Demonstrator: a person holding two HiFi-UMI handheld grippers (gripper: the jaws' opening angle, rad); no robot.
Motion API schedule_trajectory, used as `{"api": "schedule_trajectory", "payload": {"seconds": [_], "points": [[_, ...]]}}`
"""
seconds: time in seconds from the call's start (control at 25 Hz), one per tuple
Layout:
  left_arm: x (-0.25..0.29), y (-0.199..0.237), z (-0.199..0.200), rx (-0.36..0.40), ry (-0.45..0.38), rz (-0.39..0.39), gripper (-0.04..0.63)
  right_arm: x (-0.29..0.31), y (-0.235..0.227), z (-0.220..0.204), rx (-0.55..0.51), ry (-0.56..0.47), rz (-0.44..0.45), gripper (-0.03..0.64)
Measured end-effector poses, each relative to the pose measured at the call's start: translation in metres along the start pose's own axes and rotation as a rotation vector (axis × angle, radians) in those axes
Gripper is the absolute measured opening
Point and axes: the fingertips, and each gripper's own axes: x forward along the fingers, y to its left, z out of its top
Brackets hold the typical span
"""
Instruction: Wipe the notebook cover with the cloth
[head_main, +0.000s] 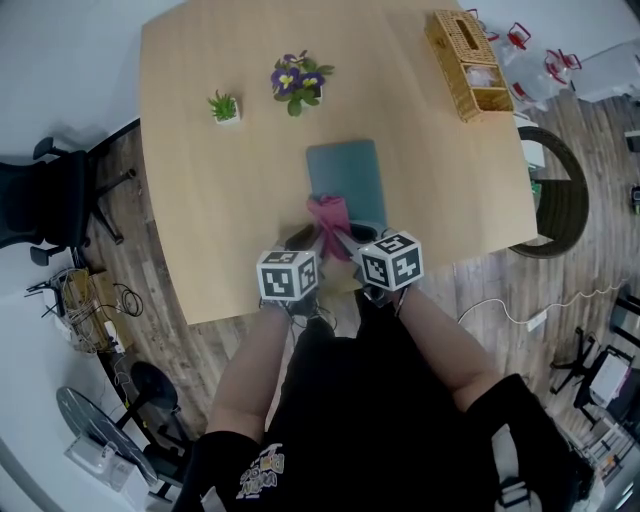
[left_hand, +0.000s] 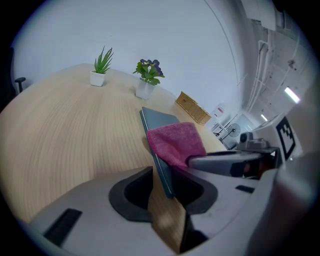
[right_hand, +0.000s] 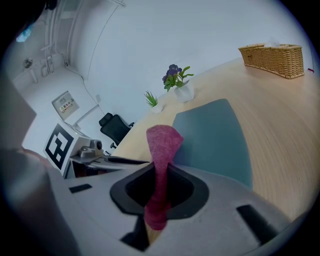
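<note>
A teal-grey notebook (head_main: 345, 170) lies flat on the wooden table (head_main: 200, 220), its near end towards me. A pink cloth (head_main: 330, 212) sits bunched on that near end. My right gripper (head_main: 350, 238) is shut on the cloth (right_hand: 162, 142), which stands up out of the jaws (right_hand: 159, 200) over the notebook (right_hand: 215, 132). My left gripper (head_main: 305, 238) is at the notebook's near left corner. The thin edge of the notebook (left_hand: 159, 120) runs in between its jaws (left_hand: 162, 187), with bare table showing beside it. The cloth (left_hand: 175, 142) drapes over the cover just ahead.
A small green plant (head_main: 225, 107) and a purple-flowered pot (head_main: 298, 82) stand at the far side of the table. A wicker basket (head_main: 465, 62) sits at the far right corner. An office chair (head_main: 50, 200) is left of the table, a round wicker chair (head_main: 560, 200) right.
</note>
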Motion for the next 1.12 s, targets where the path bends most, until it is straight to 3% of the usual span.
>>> {"api": "schedule_trajectory", "payload": {"seconds": [0.52,1.12], "points": [[0.005,-0.001,-0.009,-0.036,0.016,-0.037,0.106,-0.004,-0.005,-0.002,0.002,-0.015,-0.044,0.057],[0.004,-0.002,-0.006,-0.029,0.011,-0.033,0.104,-0.044,-0.050,-0.004,0.099,-0.062,-0.122,0.057]]}}
